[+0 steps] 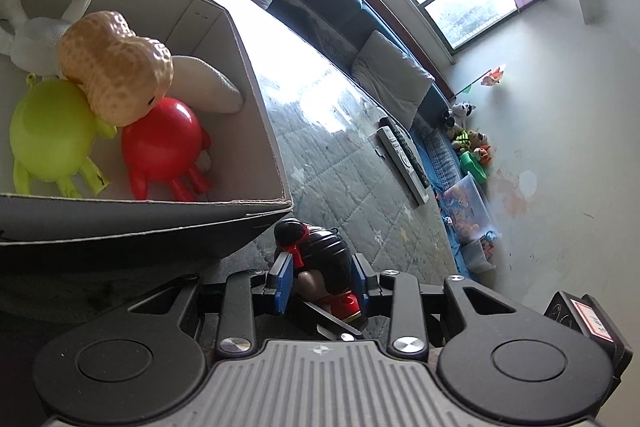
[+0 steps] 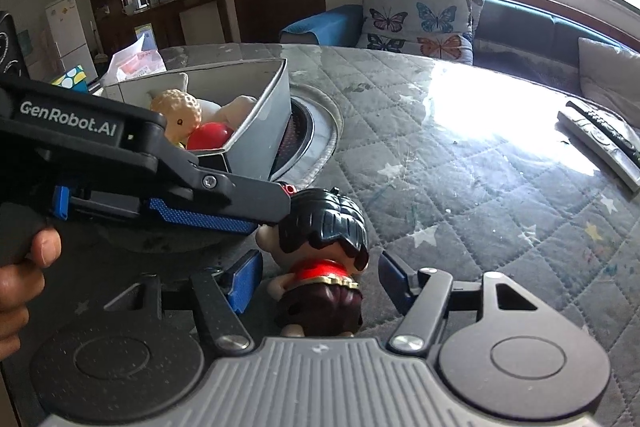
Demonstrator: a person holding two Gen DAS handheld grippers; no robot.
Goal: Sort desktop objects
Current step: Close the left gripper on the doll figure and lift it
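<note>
Quilted grey worktop (image 2: 460, 163) under a glossy cover, strewn with small star prints, sunlit from a wide window; sofa behind with a butterfly cushion (image 2: 416, 21). Near the far right edge, two remote controls (image 1: 404, 159) side by side. On the worktop, a grey cardboard box (image 1: 256, 99), open at the top, holding a peanut-shaped toy (image 1: 116, 67) piled over a lime green rubber toy (image 1: 52, 139) and a red rubber toy (image 1: 164, 147), with a white plush (image 1: 36, 35) beneath them (limbs sprawled toward the box walls). Just outside the box's near corner, a small doll figurine (image 2: 320, 267) with black hair, red top and dark skirt, close above the cloth; whether touching it cannot be told. Left tongs (image 1: 322, 279) clenched on the doll figurine, blue pads (image 1: 285, 283) pressed against either side of its head and shoulders in the left wrist view; from the right wrist view, the same tongs reaching in from the left, a bare hand (image 2: 24, 267) on the grip. Right tongs (image 2: 316, 281) released, blue fingers spread wide on both sides of the figurine's body, not touching it. Beyond the box, a round recessed ring (image 2: 316, 123) set into the worktop. Along the far wall by the sofa, a heap of small plush toys (image 1: 468, 139) and a clear plastic bin (image 1: 468, 203).
</note>
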